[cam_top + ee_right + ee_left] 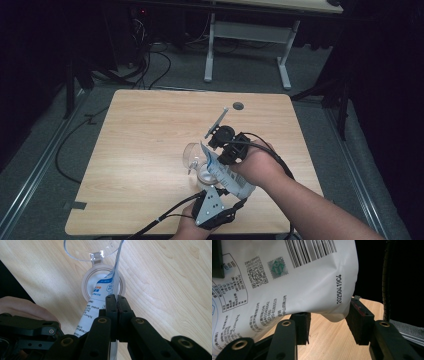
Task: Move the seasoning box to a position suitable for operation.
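high view: a white pouch (226,172) is held tilted between the two grippers over a clear container (206,176) with its hinged lid (192,155) thrown back on the wooden table (150,130). the right gripper (216,150) pinches the upper edge, the left gripper (220,192) supports the lower end, seemingly so the contents run toward the container.

left gripper view: the jaws bracket the pouch's bulging bottom corner (329,307); both pads appear to touch it, a loose cradle rather than a squeeze.

right gripper view: the jaws are clenched flat on the thin seam of the pouch (112,285), whose end hangs directly above the round container mouth (87,287), aligned for pouring.
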Tool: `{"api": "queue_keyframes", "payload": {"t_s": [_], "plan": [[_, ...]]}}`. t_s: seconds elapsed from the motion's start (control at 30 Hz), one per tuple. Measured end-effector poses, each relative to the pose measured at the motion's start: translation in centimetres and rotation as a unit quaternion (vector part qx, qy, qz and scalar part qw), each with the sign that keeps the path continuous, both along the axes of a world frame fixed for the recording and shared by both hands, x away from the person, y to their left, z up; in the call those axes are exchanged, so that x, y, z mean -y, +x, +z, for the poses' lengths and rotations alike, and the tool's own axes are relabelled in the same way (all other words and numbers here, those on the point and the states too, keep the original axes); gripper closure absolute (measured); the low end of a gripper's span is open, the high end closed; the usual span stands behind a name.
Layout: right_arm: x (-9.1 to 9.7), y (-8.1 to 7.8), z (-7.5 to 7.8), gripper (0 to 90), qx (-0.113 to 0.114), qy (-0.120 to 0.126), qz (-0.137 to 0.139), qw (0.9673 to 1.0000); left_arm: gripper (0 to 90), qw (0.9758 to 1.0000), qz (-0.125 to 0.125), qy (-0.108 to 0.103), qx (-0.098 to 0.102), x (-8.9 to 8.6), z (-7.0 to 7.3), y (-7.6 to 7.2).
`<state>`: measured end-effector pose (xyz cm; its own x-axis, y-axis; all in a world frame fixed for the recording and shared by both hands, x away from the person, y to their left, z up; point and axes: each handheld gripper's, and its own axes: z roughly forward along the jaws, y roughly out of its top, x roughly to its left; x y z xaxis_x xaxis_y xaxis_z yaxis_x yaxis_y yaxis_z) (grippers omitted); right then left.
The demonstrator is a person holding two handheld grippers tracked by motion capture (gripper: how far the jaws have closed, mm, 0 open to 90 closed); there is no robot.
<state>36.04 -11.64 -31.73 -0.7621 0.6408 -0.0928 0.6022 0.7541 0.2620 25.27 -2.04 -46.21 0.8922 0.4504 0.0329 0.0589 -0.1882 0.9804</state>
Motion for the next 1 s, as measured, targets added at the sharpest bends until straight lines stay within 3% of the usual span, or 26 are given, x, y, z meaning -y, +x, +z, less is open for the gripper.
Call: {"api": "queue_keyframes", "payload": {"t_s": [1.0], "plan": [[-0.11,0.03,0.1,89.8,0.001,-0.002,-0.001,1.0,56.4,1.0,0.0,-0.002,0.002,-0.05,0.12,-0.03]]}}
